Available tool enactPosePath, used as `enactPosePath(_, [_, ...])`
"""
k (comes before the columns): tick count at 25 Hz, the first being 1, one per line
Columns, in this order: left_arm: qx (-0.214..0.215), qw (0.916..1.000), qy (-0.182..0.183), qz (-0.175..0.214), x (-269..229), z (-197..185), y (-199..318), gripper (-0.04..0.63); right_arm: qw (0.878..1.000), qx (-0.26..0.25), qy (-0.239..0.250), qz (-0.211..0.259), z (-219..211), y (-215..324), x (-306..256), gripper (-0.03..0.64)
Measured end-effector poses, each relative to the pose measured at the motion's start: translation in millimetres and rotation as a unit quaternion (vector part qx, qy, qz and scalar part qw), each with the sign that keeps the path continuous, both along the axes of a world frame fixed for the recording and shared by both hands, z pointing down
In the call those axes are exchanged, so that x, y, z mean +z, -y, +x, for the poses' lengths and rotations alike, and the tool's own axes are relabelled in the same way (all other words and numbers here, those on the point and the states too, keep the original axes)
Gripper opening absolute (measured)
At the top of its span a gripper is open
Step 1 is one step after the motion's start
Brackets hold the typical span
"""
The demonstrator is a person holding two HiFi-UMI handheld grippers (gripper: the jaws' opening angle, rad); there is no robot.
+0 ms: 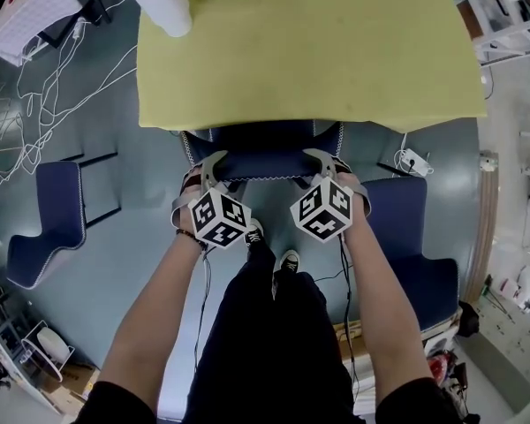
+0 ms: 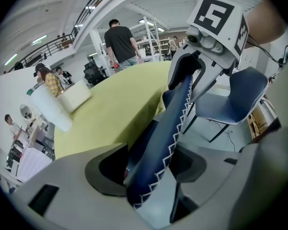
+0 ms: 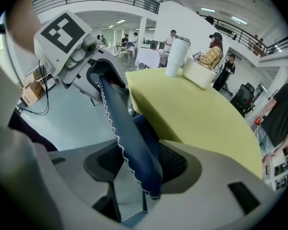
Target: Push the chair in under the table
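While the yellow table [image 1: 309, 51] fills the frame's top, the navy chair [image 1: 265, 153] sits at centre, seat partly under it, its white-stitched backrest running left to right. My left gripper [image 1: 210, 170] and right gripper [image 1: 329, 162] each clamp that backrest, equally near, with the table straight ahead.

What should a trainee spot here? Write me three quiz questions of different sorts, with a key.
1. True or false: the left gripper is open and empty.
2. The right gripper clamps: A) a broom B) the chair back C) a drawer.
3. Fill in: the cup stands at the table's far ___ corner.
Key: 1 false, it is shut on the chair back; 2 B; 3 left.
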State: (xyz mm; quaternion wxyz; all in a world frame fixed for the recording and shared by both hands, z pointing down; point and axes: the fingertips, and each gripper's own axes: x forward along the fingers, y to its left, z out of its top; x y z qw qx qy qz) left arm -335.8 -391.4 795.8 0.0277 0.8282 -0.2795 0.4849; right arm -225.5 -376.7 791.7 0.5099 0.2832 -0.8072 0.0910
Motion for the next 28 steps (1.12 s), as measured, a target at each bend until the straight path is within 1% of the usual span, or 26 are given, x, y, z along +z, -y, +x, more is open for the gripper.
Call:
enactPosePath(8, [0.002,1.0000,0.007,0.007,-1,5,6,0.250,1.000,0.003,0.000,-0.002,5,5,-1,0.224])
enactPosePath(13, [-0.002,0.9999,0.009,0.013,-1,13,19,0.250,1.000,-0.002,0.001,0.009,13,21,-2,0.224])
enactPosePath(21, [-0.006,1.0000,0.008,0.000,1,14,42,0.250,1.000,-0.011,-0.002,0.002,14,44,0,0.224])
enactPosePath(28, [-0.011,0.9998,0.009,-0.013,1,16,48,0.252,1.000,-0.018,0.000,-0.021,15,50,1,0.224])
